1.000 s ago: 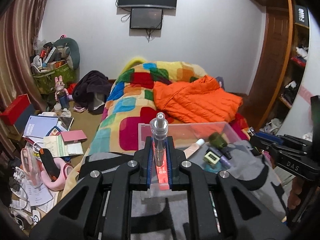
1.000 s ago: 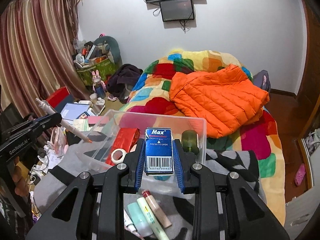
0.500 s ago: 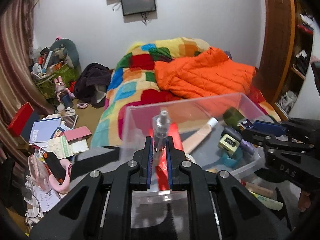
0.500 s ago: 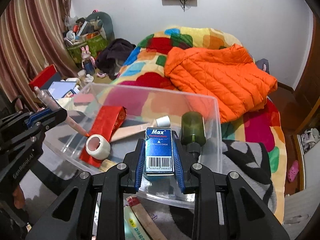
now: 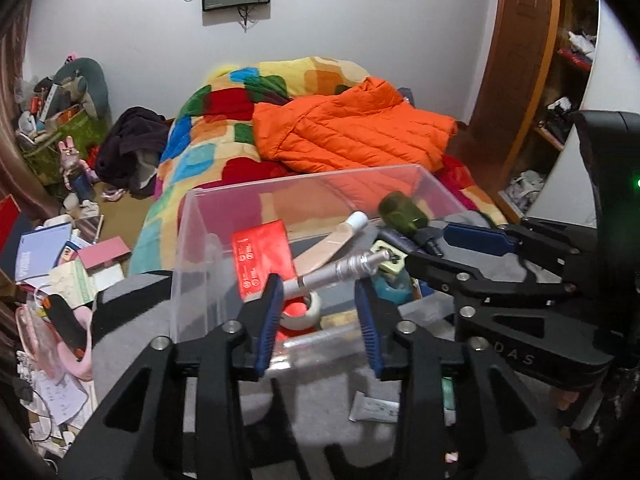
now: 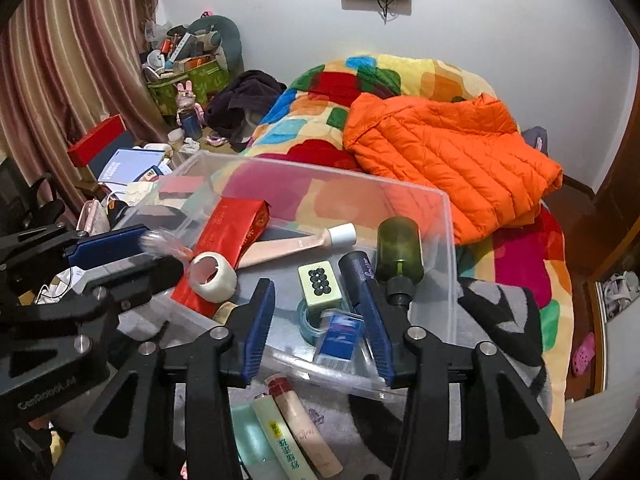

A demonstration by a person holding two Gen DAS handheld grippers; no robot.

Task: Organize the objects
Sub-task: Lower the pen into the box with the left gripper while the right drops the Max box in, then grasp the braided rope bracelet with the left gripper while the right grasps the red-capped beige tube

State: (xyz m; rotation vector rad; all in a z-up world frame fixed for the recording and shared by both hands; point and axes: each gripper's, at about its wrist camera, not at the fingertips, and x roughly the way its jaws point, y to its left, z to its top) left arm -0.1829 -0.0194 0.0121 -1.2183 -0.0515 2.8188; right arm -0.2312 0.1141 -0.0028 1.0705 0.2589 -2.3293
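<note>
Left gripper (image 5: 320, 312) fills the lower centre of its own view with its blue-padded jaws spread apart; a slim silver pump bottle (image 5: 340, 270) lies slanted between them, touching the left pad only at its lower end, so it looks released over the clear plastic bin (image 5: 188, 248). I judge that bottle light, rigid and slick, prone to roll; a grip across the barrel, not the narrow nozzle, would serve best. Behind it in the bin sit a red packet (image 5: 262, 256), a beige tube (image 5: 324, 244), a tape roll (image 5: 302, 312) and a green bottle (image 5: 402, 212). At the right edge the right gripper (image 5: 460, 256) reaches in. From the right wrist view, the right gripper (image 6: 320, 320) occupies the lower centre, jaws wide, clamping nothing; a small blue Max box (image 6: 340, 338) rests in the bin just below them, beside a mahjong tile (image 6: 320, 282). Light stiff cardboard, it should be pinched across its flat faces. Three tubes (image 6: 288, 420) lie outside the bin (image 6: 450, 240) at bottom centre, soft and squeezable, best held mid-body. The left gripper (image 6: 120, 256) shows at left, its tip blurred.
</note>
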